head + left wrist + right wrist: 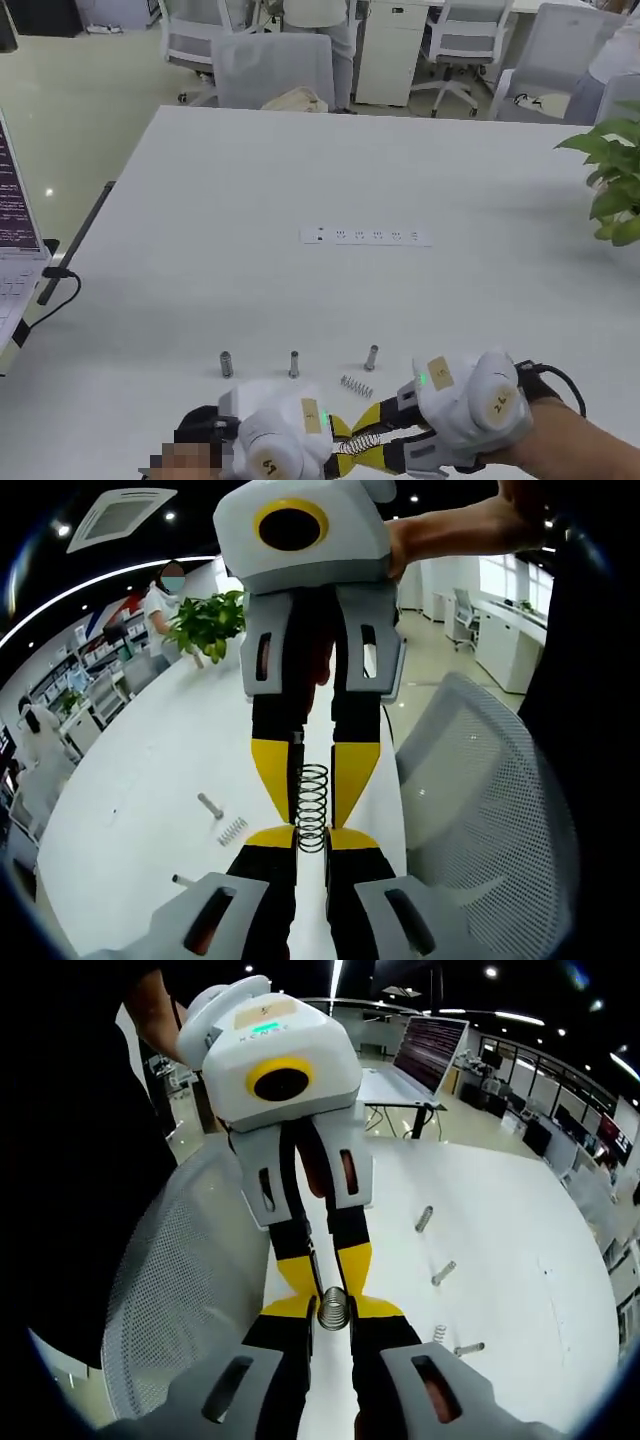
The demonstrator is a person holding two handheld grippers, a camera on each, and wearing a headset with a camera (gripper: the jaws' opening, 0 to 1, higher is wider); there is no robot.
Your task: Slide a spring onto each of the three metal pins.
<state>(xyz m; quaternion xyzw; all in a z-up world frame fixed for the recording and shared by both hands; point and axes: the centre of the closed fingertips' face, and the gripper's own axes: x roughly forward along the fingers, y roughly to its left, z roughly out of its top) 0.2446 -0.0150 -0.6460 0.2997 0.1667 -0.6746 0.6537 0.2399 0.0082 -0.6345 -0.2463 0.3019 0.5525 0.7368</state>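
Observation:
Three metal pins stand in a row on the white table: the left pin wears a spring, the middle pin and the right pin look bare. A loose spring lies by the right pin. Near the table's front edge my left gripper and right gripper point at each other with a spring held between them. In the left gripper view my own tips pinch one end of that spring. In the right gripper view my tips close on the other end.
A white power strip lies mid-table. A laptop with a black cable sits at the left edge, and a green plant at the right edge. Office chairs stand beyond the far edge, and a mesh chair behind me.

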